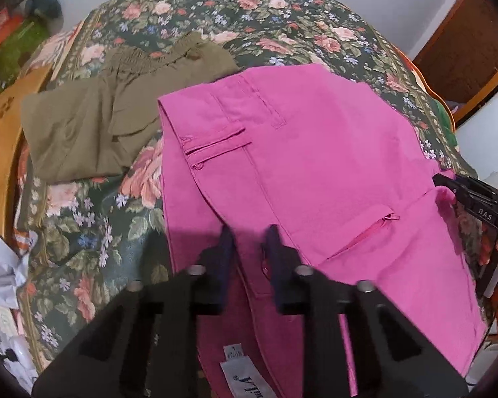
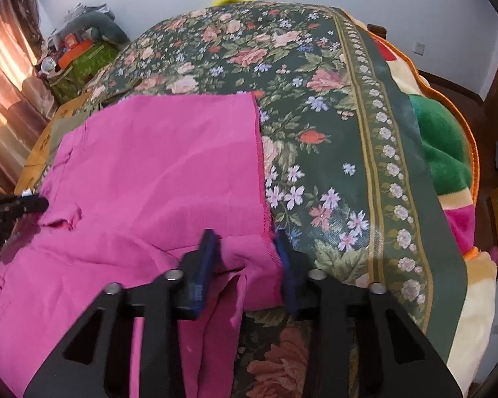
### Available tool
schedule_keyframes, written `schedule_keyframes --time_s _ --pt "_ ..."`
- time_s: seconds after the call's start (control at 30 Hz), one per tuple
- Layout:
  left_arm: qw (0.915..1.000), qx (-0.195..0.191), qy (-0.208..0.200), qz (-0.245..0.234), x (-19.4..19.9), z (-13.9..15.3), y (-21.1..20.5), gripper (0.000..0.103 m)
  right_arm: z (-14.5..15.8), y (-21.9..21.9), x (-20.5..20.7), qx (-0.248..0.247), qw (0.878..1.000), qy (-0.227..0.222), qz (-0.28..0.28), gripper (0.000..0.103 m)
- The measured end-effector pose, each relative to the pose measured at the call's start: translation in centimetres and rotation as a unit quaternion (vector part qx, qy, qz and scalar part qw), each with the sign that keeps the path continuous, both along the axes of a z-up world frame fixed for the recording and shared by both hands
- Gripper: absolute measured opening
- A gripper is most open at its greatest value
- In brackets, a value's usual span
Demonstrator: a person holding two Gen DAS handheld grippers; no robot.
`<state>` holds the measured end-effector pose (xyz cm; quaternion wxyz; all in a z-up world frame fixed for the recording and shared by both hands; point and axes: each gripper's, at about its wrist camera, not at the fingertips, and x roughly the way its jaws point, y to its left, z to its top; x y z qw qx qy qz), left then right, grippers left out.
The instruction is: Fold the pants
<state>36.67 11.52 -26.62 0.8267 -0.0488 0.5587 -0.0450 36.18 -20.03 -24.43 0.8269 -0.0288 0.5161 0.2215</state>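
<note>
Pink pants (image 1: 315,172) lie folded over on a floral bedspread (image 1: 215,20). My left gripper (image 1: 249,242) sits at the waistband end, fingers slightly apart with pink cloth between them, above a white label (image 1: 235,374). My right gripper (image 2: 245,248) holds the hem corner of the pink pants (image 2: 156,165), its blue fingers (image 2: 206,255) apart with cloth bunched between. The right gripper's tip also shows in the left wrist view (image 1: 474,199) at the pants' right edge. The left gripper's tip shows in the right wrist view (image 2: 20,207) at the left edge.
Folded olive-green pants (image 1: 109,109) lie beyond the pink pants on the left. A wooden bed frame (image 1: 0,146) runs along the left. A colourful blanket (image 2: 448,152) lies at the bed's right edge. Crumpled paper (image 1: 3,265) and clutter sit beside the bed.
</note>
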Motion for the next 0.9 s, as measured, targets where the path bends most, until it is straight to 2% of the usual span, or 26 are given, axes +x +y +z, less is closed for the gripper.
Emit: schedule_keyframes --time_s 0.07,0.1,0.17,0.27,0.43,0.67,0.83,0.9 --pt "0.9999 0.012 -0.009 -0.003 -0.1 0.2 -0.2 0.010 -0.1 0.0 -0.1 -0.004 1.000 -0.004 0.002 0.020" --pt "0.9997 0.019 -0.014 -0.005 -0.2 0.3 -0.3 0.009 -0.2 0.1 0.0 -0.006 1.000 -0.002 0.004 0.019" --pt "0.9994 0.028 -0.019 -0.005 -0.3 0.5 -0.3 0.008 -0.3 0.2 -0.1 -0.008 1.000 -0.001 0.012 0.010" --pt "0.9982 0.053 -0.028 0.001 -0.4 0.9 -0.3 0.005 -0.3 0.8 -0.3 -0.023 0.999 -0.005 0.027 0.008" --pt "0.9947 0.093 -0.044 0.005 -0.8 1.3 -0.4 0.005 -0.3 1.5 -0.7 -0.055 0.997 -0.025 0.042 0.006" --pt "0.9953 0.088 -0.037 0.016 -1.0 0.2 0.0 0.005 0.1 1.3 -1.4 -0.069 0.995 -0.060 0.026 0.006" --pt "0.9963 0.078 -0.027 0.022 -0.7 -0.2 0.3 0.006 -0.2 0.6 -0.9 -0.064 0.997 -0.048 0.008 0.005" --pt "0.9958 0.086 -0.028 0.019 -0.8 -0.2 0.0 0.006 -0.3 0.8 -1.0 -0.069 0.997 -0.046 0.008 0.005"
